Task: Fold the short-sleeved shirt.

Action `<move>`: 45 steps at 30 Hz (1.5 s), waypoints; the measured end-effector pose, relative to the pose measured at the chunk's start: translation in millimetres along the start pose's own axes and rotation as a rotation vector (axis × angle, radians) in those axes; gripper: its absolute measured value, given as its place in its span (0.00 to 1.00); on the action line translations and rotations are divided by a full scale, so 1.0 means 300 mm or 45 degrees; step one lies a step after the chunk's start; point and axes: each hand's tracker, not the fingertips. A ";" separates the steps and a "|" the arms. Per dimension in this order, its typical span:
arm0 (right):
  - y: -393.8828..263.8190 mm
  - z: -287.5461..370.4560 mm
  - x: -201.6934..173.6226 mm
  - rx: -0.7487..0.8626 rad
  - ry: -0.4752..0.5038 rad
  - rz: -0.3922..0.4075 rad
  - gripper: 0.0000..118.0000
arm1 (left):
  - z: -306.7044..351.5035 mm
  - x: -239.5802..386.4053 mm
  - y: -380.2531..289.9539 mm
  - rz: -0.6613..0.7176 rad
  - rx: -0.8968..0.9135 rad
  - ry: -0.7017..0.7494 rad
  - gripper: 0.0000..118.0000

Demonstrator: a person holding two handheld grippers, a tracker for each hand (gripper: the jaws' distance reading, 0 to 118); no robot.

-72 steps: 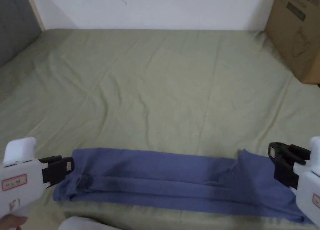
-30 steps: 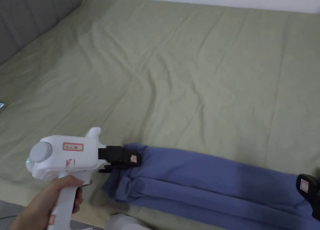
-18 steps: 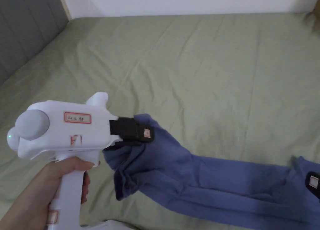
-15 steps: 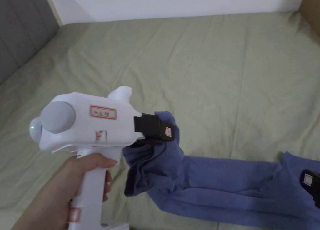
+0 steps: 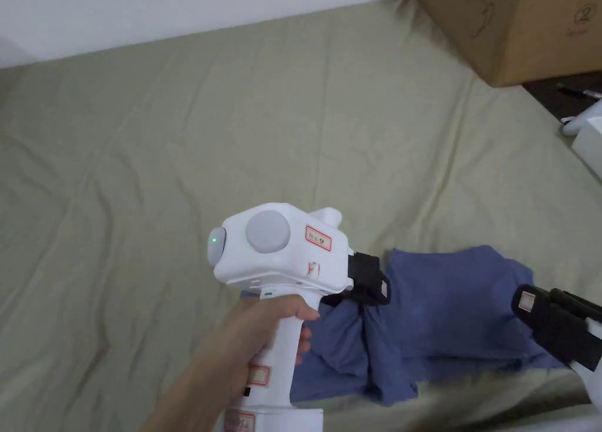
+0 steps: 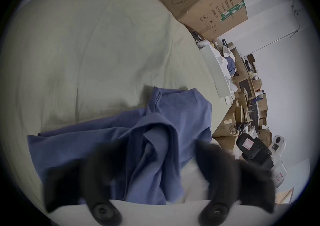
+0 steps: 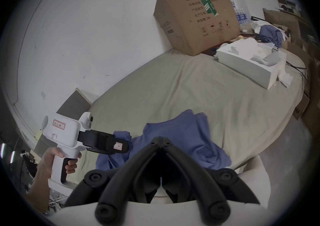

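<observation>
A blue short-sleeved shirt (image 5: 458,298) lies near the front edge of the olive bed sheet (image 5: 235,127), folded into a strip with its left end doubled over toward the right end. My left gripper (image 5: 379,289), held by a hand, hovers over that doubled end. In the left gripper view its blurred jaws stand apart (image 6: 158,146), with a bunched ridge of the shirt (image 6: 86,143) loose between them. My right gripper (image 5: 526,302) is at the shirt's right edge. Its jaws meet at the tips (image 7: 160,137) above the shirt (image 7: 190,134), no cloth visible between them.
A large cardboard box (image 5: 517,22) stands at the bed's far right corner. A white open box (image 7: 245,66) sits on the right side of the bed. The bed's front edge runs just below the shirt. Stacked boxes and clutter fill the room beyond the right side.
The left gripper lifted the shirt's left end and carried it right, over the strip toward the right end; its jaws now stand apart. The head camera swung right. The right gripper stayed put.
</observation>
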 end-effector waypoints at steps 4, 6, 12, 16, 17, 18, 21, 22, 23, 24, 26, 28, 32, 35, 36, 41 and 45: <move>-0.010 -0.004 0.031 -0.013 -0.010 -0.018 0.00 | 0.087 0.011 -0.014 -0.022 0.089 -0.005 1.00; -0.016 -0.012 0.028 -0.025 0.008 -0.032 0.00 | 0.182 0.016 -0.034 -0.061 0.185 -0.023 1.00; -0.035 -0.025 -0.001 -0.029 0.017 0.019 0.00 | 0.360 -0.090 -0.131 -0.039 0.317 0.168 0.29; -0.044 -0.037 -0.015 -0.046 0.044 0.016 0.00 | 0.292 -0.142 -0.198 -0.090 0.252 0.492 0.00; -0.046 -0.037 -0.017 -0.049 0.047 0.019 0.00 | 0.269 -0.132 -0.213 -0.142 0.203 0.481 0.00; -0.048 -0.036 -0.019 -0.053 0.046 0.022 0.00 | 0.257 -0.119 -0.229 -0.167 0.170 0.412 0.00; -0.049 -0.033 -0.018 -0.049 0.042 0.027 0.00 | 0.204 -0.071 -0.249 -0.239 0.137 0.289 0.00; -0.048 -0.031 -0.019 -0.047 0.041 0.024 0.00 | 0.184 -0.057 -0.247 -0.273 0.120 0.337 0.00; -0.046 -0.029 -0.016 -0.045 0.043 0.015 0.00 | 0.162 -0.046 -0.243 -0.301 0.122 0.368 0.00; -0.043 -0.029 -0.012 -0.044 0.044 0.009 0.00 | 0.146 -0.043 -0.237 -0.303 0.129 0.368 0.00; -0.039 -0.025 -0.011 -0.042 0.040 0.008 0.00 | 0.124 -0.041 -0.216 -0.277 0.112 0.323 0.00; -0.038 -0.024 -0.007 -0.043 0.034 0.017 0.00 | 0.106 -0.035 -0.205 -0.251 0.100 0.252 0.00; -0.038 -0.032 0.004 -0.052 0.025 0.001 0.00 | 0.018 -0.012 -0.190 -0.335 -0.021 0.341 0.00; -0.035 -0.027 0.004 -0.052 0.033 -0.012 0.00 | -0.007 0.026 -0.192 -0.306 -0.038 0.348 0.00; -0.032 -0.021 0.000 -0.053 0.033 0.000 0.00 | 0.008 0.055 -0.202 -0.358 -0.009 0.359 0.00; -0.029 -0.025 0.005 -0.049 0.009 0.039 0.00 | 0.017 0.157 -0.196 -0.396 -0.034 0.013 0.00; -0.026 -0.014 0.002 -0.047 0.039 -0.010 0.00 | -0.105 0.189 -0.178 -0.348 -0.123 -0.101 0.00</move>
